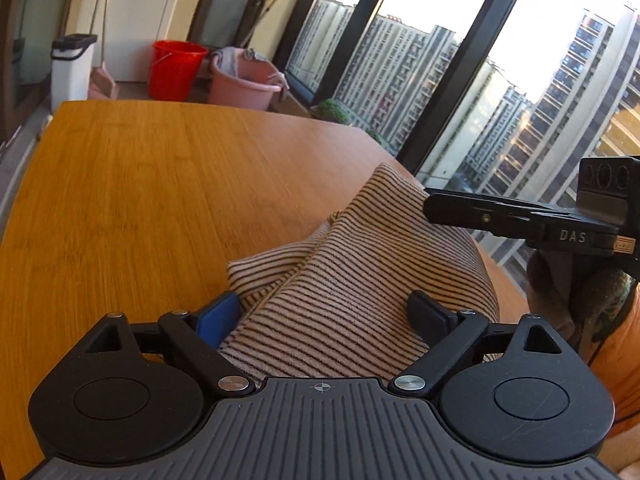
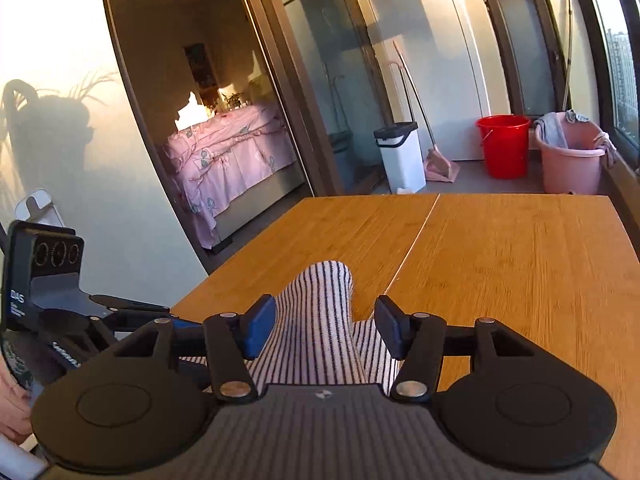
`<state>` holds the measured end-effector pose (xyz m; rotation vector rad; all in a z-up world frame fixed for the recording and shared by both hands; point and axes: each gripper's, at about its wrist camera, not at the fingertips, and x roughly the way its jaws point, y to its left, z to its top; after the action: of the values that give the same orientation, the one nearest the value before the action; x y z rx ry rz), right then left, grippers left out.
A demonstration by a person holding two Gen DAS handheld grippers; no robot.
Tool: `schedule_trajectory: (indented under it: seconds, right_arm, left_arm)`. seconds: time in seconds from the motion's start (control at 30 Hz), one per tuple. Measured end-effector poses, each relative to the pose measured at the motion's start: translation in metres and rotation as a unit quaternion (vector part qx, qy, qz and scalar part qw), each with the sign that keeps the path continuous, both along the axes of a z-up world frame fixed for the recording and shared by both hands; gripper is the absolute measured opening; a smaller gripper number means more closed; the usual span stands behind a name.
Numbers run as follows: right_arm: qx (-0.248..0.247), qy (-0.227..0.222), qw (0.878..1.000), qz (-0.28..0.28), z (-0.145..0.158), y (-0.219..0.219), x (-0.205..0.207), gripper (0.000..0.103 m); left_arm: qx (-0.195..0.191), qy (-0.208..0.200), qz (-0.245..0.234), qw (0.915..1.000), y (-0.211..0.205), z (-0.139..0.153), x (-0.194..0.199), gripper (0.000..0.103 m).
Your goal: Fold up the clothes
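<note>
Between my left gripper's (image 1: 326, 318) spread fingers lies the striped garment (image 1: 360, 264), bunched on the near right part of the wooden table (image 1: 140, 200). Both tongs are released: my right gripper (image 2: 326, 330) also gapes around a fold of cloth, gripping nothing.

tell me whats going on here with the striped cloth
A person works two handheld grippers over a striped cloth bunched at the near edge of a wooden table. The left gripper and right gripper each have open jaws with cloth between them. Nothing is folded yet.
</note>
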<state>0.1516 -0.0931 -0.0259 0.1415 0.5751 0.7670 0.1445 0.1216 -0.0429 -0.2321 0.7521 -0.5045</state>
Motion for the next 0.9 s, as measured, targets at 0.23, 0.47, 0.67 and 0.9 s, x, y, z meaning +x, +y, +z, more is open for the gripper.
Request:
schedule_trajectory:
  seconds: [0.23, 0.47, 0.67, 0.9]
  right_arm:
    - [0.002, 0.026, 1.000, -0.017, -0.018, -0.011, -0.012, 0.059]
    - [-0.025, 0.013, 0.999, -0.023, -0.024, -0.003, -0.011, 0.059]
    - [0.007, 0.023, 0.999, -0.030, -0.030, -0.014, -0.010, 0.062]
    - [-0.010, -0.051, 0.999, -0.009, 0.002, -0.005, -0.017, 0.062]
  left_arm:
    - [0.013, -0.028, -0.002, 0.9995, 0.006, 0.004, -0.011, 0.094]
    - [0.062, -0.072, -0.049, 0.9943, -0.006, 0.018, -0.039, 0.082]
    - [0.033, -0.087, -0.011, 0.9956, 0.005, 0.027, -0.039, 0.026]
    - [0.087, -0.085, 0.026, 0.9923, 0.008, 0.014, -0.007, 0.012]
